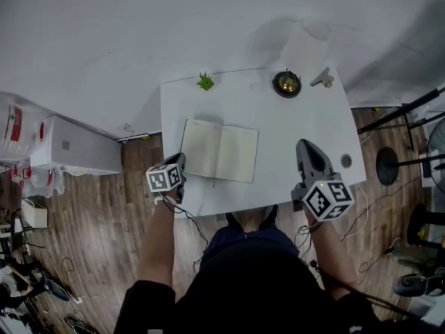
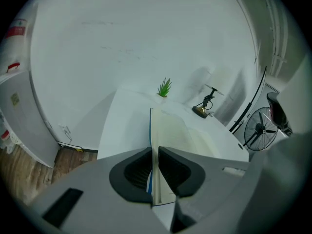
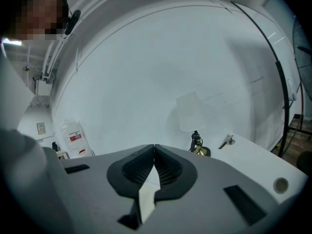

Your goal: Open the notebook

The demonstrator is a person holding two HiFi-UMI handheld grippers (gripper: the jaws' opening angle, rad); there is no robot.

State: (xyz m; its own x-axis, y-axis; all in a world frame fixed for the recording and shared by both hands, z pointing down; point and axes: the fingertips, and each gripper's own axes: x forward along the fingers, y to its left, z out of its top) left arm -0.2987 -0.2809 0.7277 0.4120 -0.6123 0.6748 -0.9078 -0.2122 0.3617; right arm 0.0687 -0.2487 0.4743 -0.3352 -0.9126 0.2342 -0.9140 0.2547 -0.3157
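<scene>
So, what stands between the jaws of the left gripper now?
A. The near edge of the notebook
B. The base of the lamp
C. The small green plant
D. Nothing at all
A: in the left gripper view, the left gripper has the near edge of the notebook, blue cover and pale pages, running in between its two dark pads.

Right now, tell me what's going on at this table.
A person works at a white table with a gripper in each hand. The notebook already lies open. Its left edge sits between the slightly parted jaws of the left gripper. The right gripper is shut and empty, off to the notebook's right.
</scene>
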